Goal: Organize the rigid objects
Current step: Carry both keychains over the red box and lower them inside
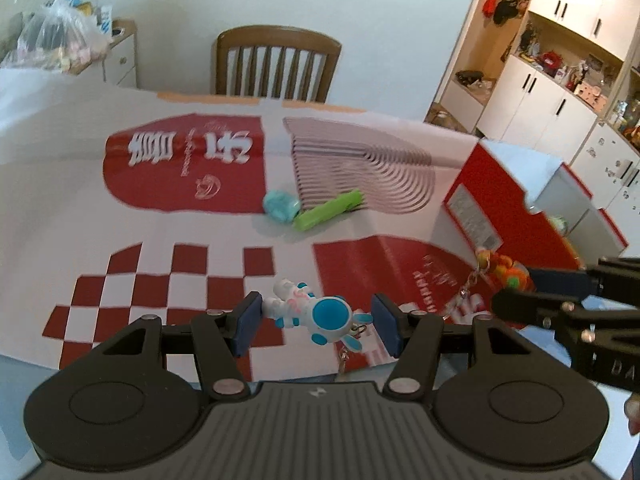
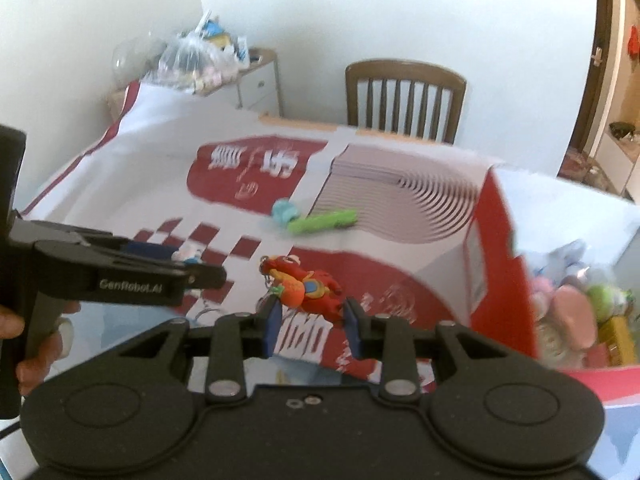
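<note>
My left gripper (image 1: 316, 322) has its jaws around a white and blue astronaut keychain (image 1: 316, 312), which spans the gap between the pads above the red and white table cover (image 1: 160, 276). My right gripper (image 2: 312, 320) is shut on a red and orange dragon keychain (image 2: 308, 290), whose chain hangs to the left. The right gripper also shows at the right of the left wrist view (image 1: 516, 292) with the dragon keychain (image 1: 504, 266). A green stick toy (image 1: 328, 210) and a light blue toy (image 1: 280, 204) lie mid-table.
A red and white open box (image 1: 520, 208) stands at the right; in the right wrist view this box (image 2: 504, 264) holds several soft toys (image 2: 576, 304). A wooden chair (image 1: 276, 64) stands behind the table. A full plastic bag (image 1: 56, 36) sits far left. Cabinets (image 1: 560, 60) line the right.
</note>
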